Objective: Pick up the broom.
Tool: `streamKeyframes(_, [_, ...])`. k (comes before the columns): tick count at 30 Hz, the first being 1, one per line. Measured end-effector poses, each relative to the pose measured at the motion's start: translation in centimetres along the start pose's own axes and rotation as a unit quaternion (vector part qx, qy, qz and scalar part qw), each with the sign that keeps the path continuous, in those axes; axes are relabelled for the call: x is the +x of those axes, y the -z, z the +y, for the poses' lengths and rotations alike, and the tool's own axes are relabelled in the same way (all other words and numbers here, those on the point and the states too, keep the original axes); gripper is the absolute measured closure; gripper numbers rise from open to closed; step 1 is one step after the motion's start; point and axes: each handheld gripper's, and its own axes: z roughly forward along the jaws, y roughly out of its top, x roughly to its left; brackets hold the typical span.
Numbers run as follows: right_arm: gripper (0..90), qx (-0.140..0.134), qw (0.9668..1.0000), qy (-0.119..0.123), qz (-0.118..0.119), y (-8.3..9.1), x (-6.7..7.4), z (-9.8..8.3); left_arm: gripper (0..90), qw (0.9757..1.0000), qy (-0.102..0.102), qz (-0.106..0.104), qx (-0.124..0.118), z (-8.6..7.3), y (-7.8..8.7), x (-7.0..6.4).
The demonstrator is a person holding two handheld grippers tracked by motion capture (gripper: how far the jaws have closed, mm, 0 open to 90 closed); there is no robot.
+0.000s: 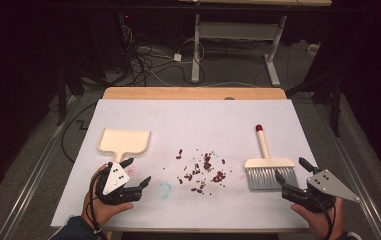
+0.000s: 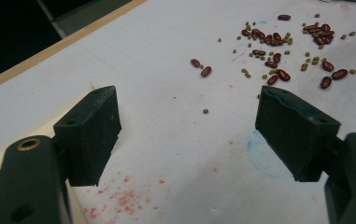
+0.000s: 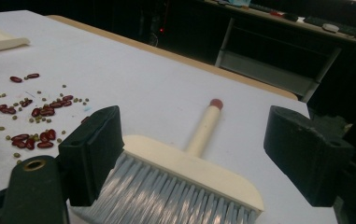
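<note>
Red beans (image 1: 204, 172) and tiny green ones lie spilled in the middle of the white table (image 1: 193, 120); it looks like a sweeping-up job. The dustpan (image 1: 124, 141) sits at about 10 o'clock from the beans, with its handle pointing back toward the person, so it is easy to grab; the left gripper (image 1: 137, 171) hangs just below that handle, at 8 o'clock from the spill, with its jaws wide and nothing in them. The brush (image 1: 269, 170) lies at 3 o'clock from the beans, bristles near the person and the red-tipped handle pointing to 12; the right gripper (image 1: 290, 171) is at the bristle end, jaws wide on both sides of the brush head, not pinching it yet.
</note>
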Motion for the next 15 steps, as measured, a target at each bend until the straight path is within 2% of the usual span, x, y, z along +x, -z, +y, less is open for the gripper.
streamKeyframes(6, [19.9, 0.021, 0.9997, 0.011, 0.008, -0.3, 0.1, -0.1, 22.0, 0.9999, -0.009, -0.006, 0.010, 0.0, -0.1, -0.4])
streamKeyframes(12, [20.2, 0.056, 0.9982, 0.021, 0.007, -1.4, -0.4, 0.3, 21.7, 0.9997, -0.013, -0.008, 0.019, -0.1, -0.4, -0.5])
streamKeyframes(13, [20.2, 0.056, 0.9982, 0.021, 0.007, -1.4, -0.4, 0.3, 21.7, 0.9997, -0.013, -0.008, 0.019, -0.1, -0.4, -0.5])
streamKeyframes(14, [20.3, 0.070, 0.9975, 0.010, 0.005, -2.0, -0.8, 0.7, 21.7, 0.9997, -0.012, -0.009, 0.018, -0.1, -0.4, -0.5])
streamKeyframes(15, [20.2, 0.082, 0.9965, 0.000, 0.018, -2.3, -1.0, 0.8, 21.7, 0.9997, -0.012, -0.009, 0.018, -0.1, -0.4, -0.5])
